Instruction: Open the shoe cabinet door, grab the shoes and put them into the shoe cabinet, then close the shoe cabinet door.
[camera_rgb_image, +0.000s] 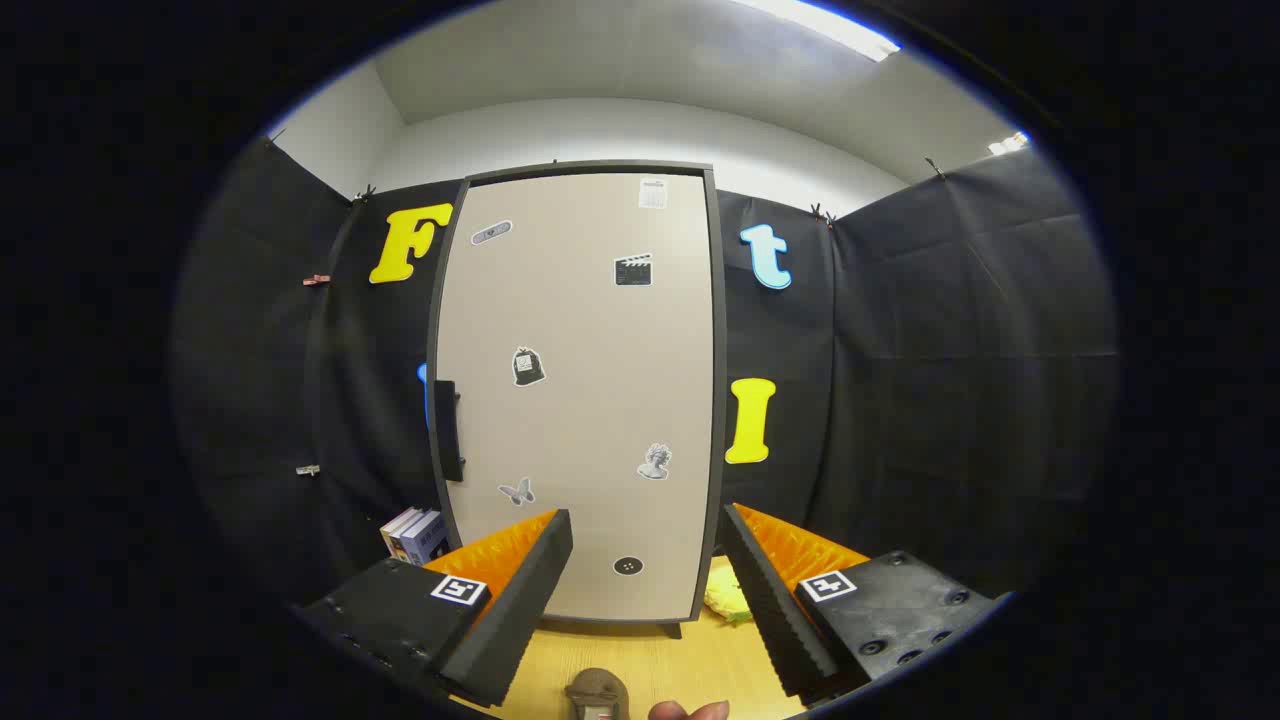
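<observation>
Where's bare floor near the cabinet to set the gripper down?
Bare floor lies between the open gripper's fingers, from the closed cabinet door back to the shoe. It's crowded at the cabinet's sides: books by one finger, a yellow thing by the other.

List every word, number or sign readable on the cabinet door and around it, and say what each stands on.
No text can be read.
White sticker, top of the shoe cabinet door: print too small.
Oval sticker and clapperboard sticker on the door: too blurred.
Books beside the cabinet: spines too small.
Square markers on the gripper: patterns, not words; its fingers are open, empty, aimed at the door.
</observation>
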